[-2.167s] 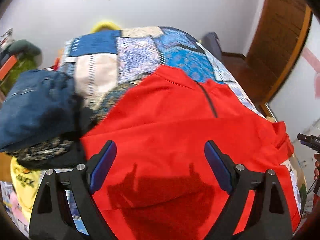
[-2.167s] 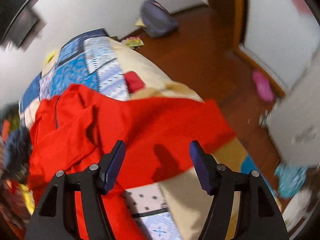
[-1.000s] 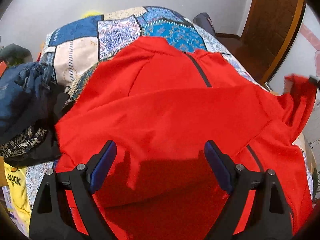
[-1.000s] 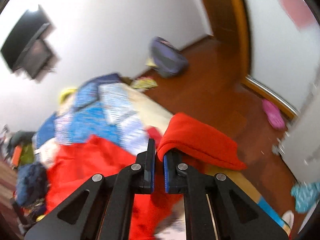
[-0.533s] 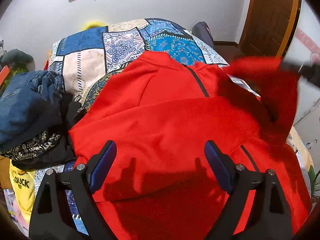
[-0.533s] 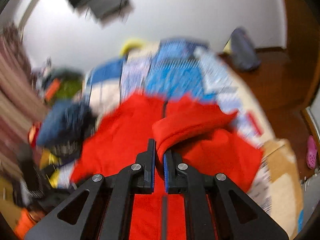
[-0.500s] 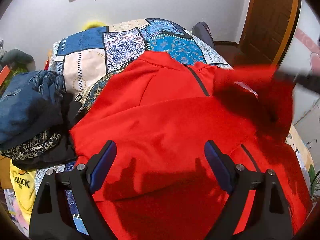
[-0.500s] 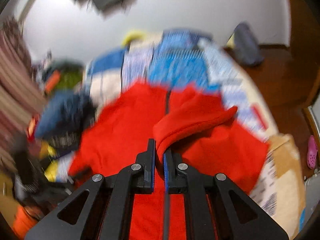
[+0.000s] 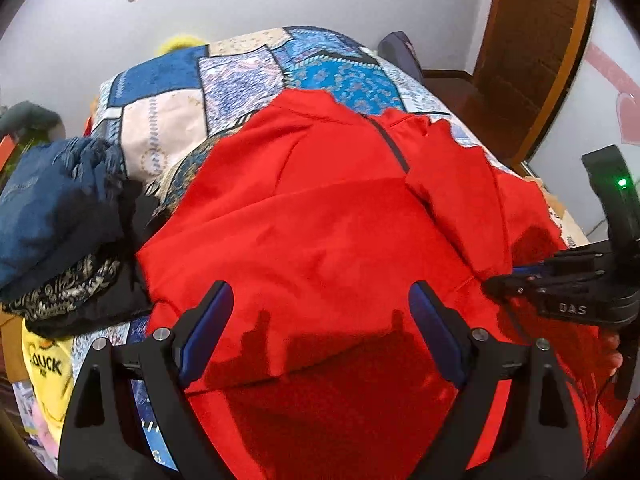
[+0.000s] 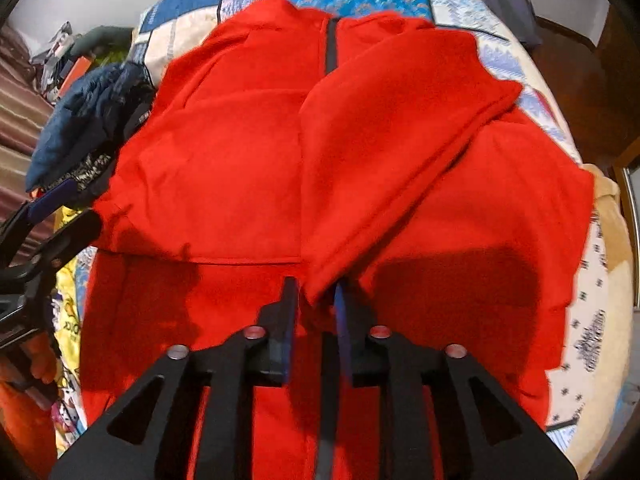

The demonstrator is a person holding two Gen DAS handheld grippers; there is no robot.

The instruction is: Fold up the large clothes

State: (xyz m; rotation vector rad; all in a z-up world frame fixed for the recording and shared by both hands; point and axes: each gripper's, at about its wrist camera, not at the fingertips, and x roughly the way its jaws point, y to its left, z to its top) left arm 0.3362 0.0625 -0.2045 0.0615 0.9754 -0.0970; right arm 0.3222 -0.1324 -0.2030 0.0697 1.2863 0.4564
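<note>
While the right gripper point(image 10: 314, 304) sits low over the red jacket point(image 9: 320, 216), its jaws have just been opening, and the sleeve cuff point(image 10: 320, 284) lies loose in the narrow gap between them, no longer pinched. The step in hand looks like laying that sleeve across the chest, so the jaws should part fully and lift straight up without dragging the cuff off its diagonal line. Nearby, the left gripper point(image 9: 320, 336) hangs wide open over the hem, holding nothing; it could press the body flat. Farther off, the zipped collar point(image 10: 332, 40) lies on the patchwork bedspread point(image 9: 248, 72), beside a pile of dark clothes point(image 9: 56, 208).
</note>
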